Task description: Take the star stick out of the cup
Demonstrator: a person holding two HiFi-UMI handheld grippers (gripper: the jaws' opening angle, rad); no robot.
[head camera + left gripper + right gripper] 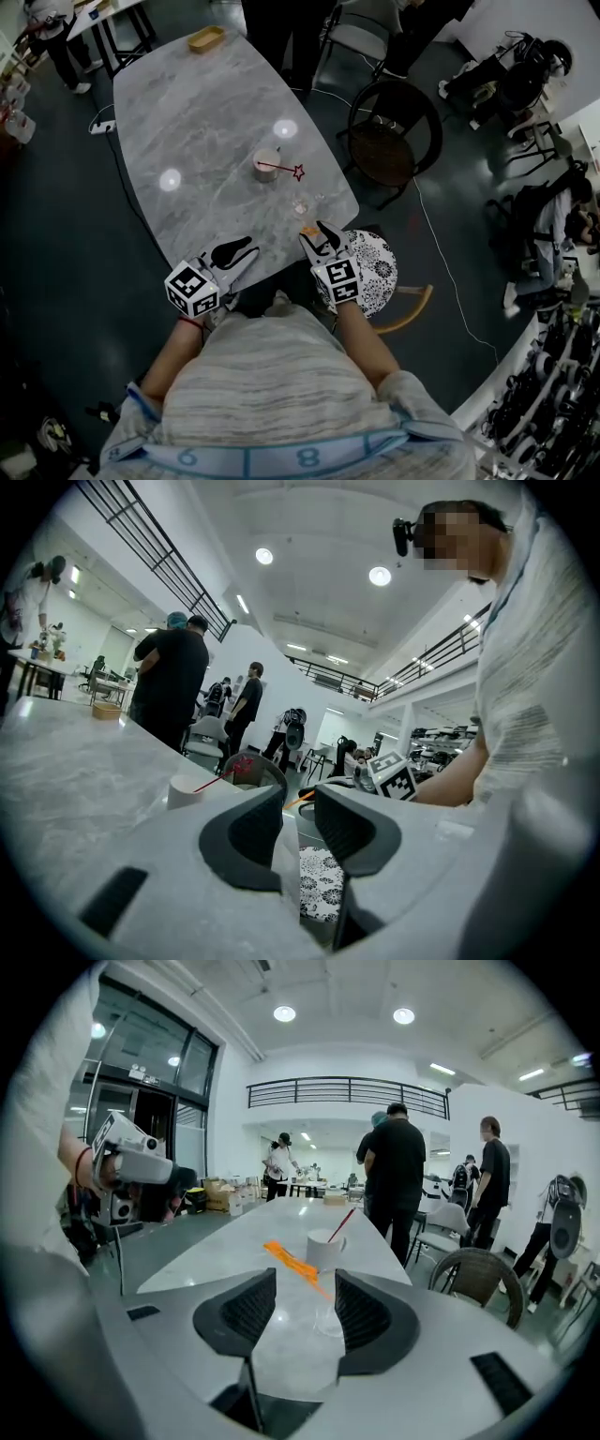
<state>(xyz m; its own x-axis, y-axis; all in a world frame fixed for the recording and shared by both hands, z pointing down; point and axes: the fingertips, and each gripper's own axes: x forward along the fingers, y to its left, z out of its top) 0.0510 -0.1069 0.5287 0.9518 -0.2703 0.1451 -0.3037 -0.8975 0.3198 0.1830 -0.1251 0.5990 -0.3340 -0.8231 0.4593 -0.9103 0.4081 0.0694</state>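
A white cup (266, 165) stands mid-table on the marble table (197, 112). A red star stick (298, 172) leans out of it to the right. In the right gripper view the cup (322, 1247) and its red stick (342, 1224) are straight ahead. Closer in, an orange stick (294, 1265) slants out of a small clear glass (328, 1316). My right gripper (306, 1302) is open at the table's near edge, with nothing between its pads. My left gripper (246, 255) is open and empty at the near edge too; its view shows the cup (185, 791) and the star (242, 766).
A wooden tray (206, 38) lies at the table's far end. A dark wicker chair (388, 141) stands to the right of the table, and a patterned stool (379, 269) sits under my right gripper (314, 234). People stand beyond the far end.
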